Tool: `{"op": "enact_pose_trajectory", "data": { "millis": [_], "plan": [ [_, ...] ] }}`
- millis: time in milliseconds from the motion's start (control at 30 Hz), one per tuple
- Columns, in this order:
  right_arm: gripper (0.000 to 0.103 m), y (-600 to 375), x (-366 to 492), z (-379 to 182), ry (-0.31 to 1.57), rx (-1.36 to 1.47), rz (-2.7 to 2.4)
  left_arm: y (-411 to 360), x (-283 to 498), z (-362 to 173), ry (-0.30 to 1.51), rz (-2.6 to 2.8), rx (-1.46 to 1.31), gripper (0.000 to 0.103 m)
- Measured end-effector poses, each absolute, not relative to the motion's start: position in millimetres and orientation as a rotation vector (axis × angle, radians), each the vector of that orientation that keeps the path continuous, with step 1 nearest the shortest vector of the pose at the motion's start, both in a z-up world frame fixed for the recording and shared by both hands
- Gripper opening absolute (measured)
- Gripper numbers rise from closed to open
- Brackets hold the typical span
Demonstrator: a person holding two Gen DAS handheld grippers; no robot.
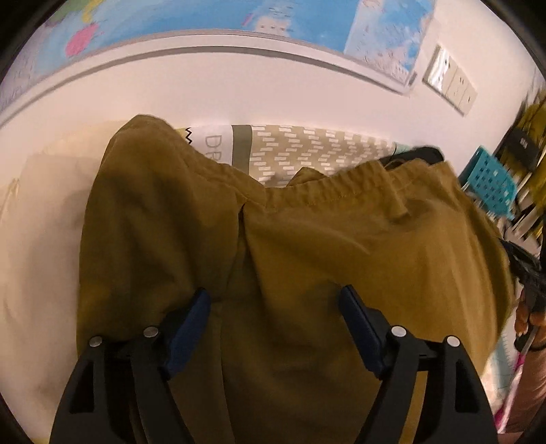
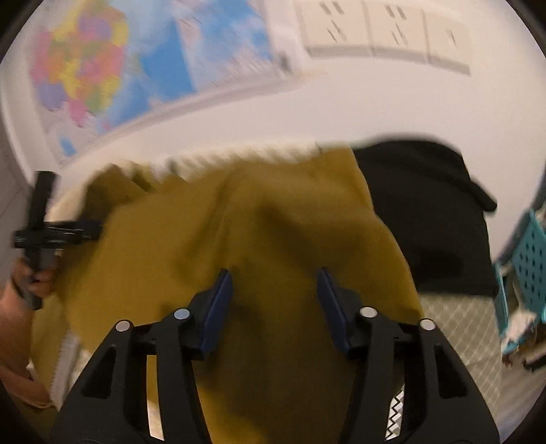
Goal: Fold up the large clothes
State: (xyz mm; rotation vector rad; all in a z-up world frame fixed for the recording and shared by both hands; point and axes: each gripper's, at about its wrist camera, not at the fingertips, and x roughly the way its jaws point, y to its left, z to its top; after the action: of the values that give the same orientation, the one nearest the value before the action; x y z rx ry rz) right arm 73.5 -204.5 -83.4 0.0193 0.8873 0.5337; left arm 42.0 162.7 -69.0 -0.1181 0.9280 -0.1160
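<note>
the only print you can read is "dr" on the patterned cloth (image 1: 218, 143) behind the mustard trousers (image 1: 307, 246); the wall map (image 1: 239, 17) is too blurred. your left gripper (image 1: 274, 300) stands wide open above the trousers, waistband beyond its tips, pads clear of the cloth. your right gripper (image 2: 274, 283) is parted too, the trousers below and between its fingers, ungripped, beside a black garment (image 2: 436, 222).
</note>
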Motion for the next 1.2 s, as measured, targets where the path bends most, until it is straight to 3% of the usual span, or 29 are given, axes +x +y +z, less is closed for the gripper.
{"op": "enact_pose_trajectory", "data": {
  "millis": [133,233,300,400,567,633,733,767,800,900,933,1067,1200],
  "plan": [
    [0.046,-218,81,-86,0.896,0.149,0.507,165,21,-55,0.874,-0.085,-0.111,0.076],
    [0.059,-245,55,-62,0.805,0.207,0.538,178,-28,-35,0.768,-0.111,-0.137,0.085],
    [0.077,-272,30,-50,0.755,0.245,0.524,190,-61,-29,0.726,-0.102,-0.165,0.089],
    [0.091,-304,6,-55,0.773,0.298,0.477,207,-95,-36,0.714,-0.057,-0.209,0.094],
    [0.091,-313,-10,-106,0.911,0.415,0.529,218,-111,-72,0.801,-0.066,-0.287,0.094],
    [0.088,-303,-8,-113,0.924,0.412,0.554,213,-104,-84,0.828,-0.105,-0.325,0.095],
    [0.061,-286,-3,-109,0.895,0.406,0.609,197,-91,-98,0.836,-0.158,-0.365,0.094],
    [0.045,-284,-2,-105,0.883,0.399,0.603,191,-89,-98,0.826,-0.147,-0.357,0.087],
    [0.03,-285,0,-101,0.883,0.395,0.607,186,-87,-96,0.83,-0.153,-0.344,0.068],
    [0.024,-300,-7,-77,0.834,0.453,0.638,190,-98,-81,0.815,-0.154,-0.37,0.04],
    [0.023,-304,-10,-66,0.812,0.458,0.648,194,-104,-75,0.8,-0.187,-0.406,0.037],
    [0.022,-329,-36,-17,0.68,0.47,0.683,186,-135,-54,0.777,-0.301,-0.445,0.035],
    [0.022,-349,-36,-32,0.764,0.452,0.623,169,-148,-88,0.887,-0.371,-0.497,0.034]
  ]
}}
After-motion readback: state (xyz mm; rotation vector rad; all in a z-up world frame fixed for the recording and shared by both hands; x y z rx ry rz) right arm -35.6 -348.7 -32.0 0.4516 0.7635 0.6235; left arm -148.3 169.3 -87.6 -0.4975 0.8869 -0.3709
